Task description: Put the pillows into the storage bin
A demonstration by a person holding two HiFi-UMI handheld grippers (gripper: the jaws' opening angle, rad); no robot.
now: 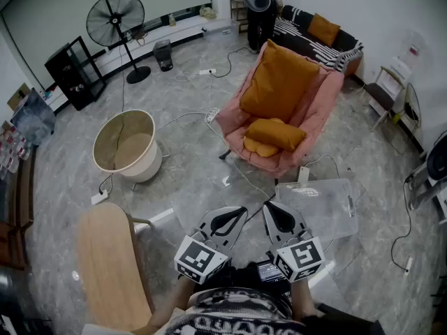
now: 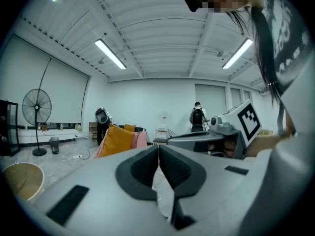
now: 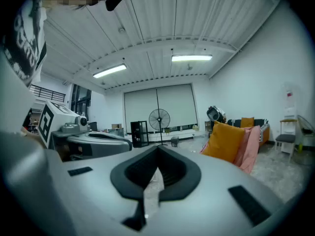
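A large orange pillow [image 1: 279, 82] leans upright in a pink chair [image 1: 318, 110], with a smaller orange pillow [image 1: 274, 132] on its seat atop a flat orange cushion. The round beige storage bin [image 1: 126, 145] stands empty on the floor to the chair's left. My left gripper [image 1: 237, 213] and right gripper [image 1: 271, 208] are held side by side low in the head view, far from both, each shut with nothing between its jaws. The left gripper [image 2: 158, 149] points at the large pillow [image 2: 117, 139]; the right gripper [image 3: 157, 151] has that pillow [image 3: 229, 141] on its right.
A clear plastic container [image 1: 318, 204] lies on the floor just ahead of the right gripper. A wooden chair back [image 1: 108, 264] stands close at my left. A standing fan [image 1: 115, 19], a black shelf [image 1: 75, 72], a striped sofa [image 1: 318, 37] and floor cables surround the area.
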